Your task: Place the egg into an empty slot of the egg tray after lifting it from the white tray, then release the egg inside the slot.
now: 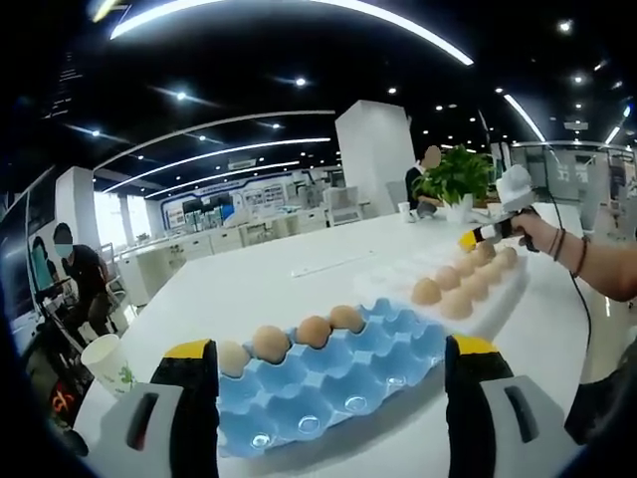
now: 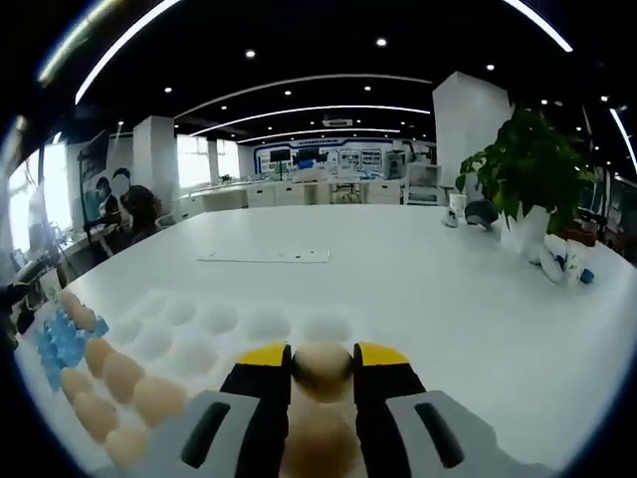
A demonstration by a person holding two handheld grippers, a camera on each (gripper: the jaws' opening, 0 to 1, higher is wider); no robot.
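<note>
In the right gripper view, the right gripper (image 2: 320, 363) has its yellow-tipped jaws clamped on an egg (image 2: 321, 366), held just above the near edge of the white tray (image 2: 239, 324). More eggs (image 2: 121, 376) fill the tray's rows toward its left end, and the slots ahead of the jaws are bare. The blue egg tray (image 2: 62, 342) is cut off at the far left. A potted plant (image 2: 528, 164) stands near the table's right edge.

In the left gripper view, the left gripper (image 1: 330, 383) hovers with its jaws wide apart, one at each end of the blue egg tray (image 1: 328, 383) near the table's (image 1: 249, 284) front edge. Four eggs (image 1: 313, 330) sit along the tray's far row. Beyond it lies the white tray (image 1: 398, 284), where a hand (image 1: 542, 232) holds the right gripper (image 1: 478, 239) tilted down over the far end; its jaws are too small to read here. A paper cup (image 1: 107, 360) stands at the table's left corner.
</note>
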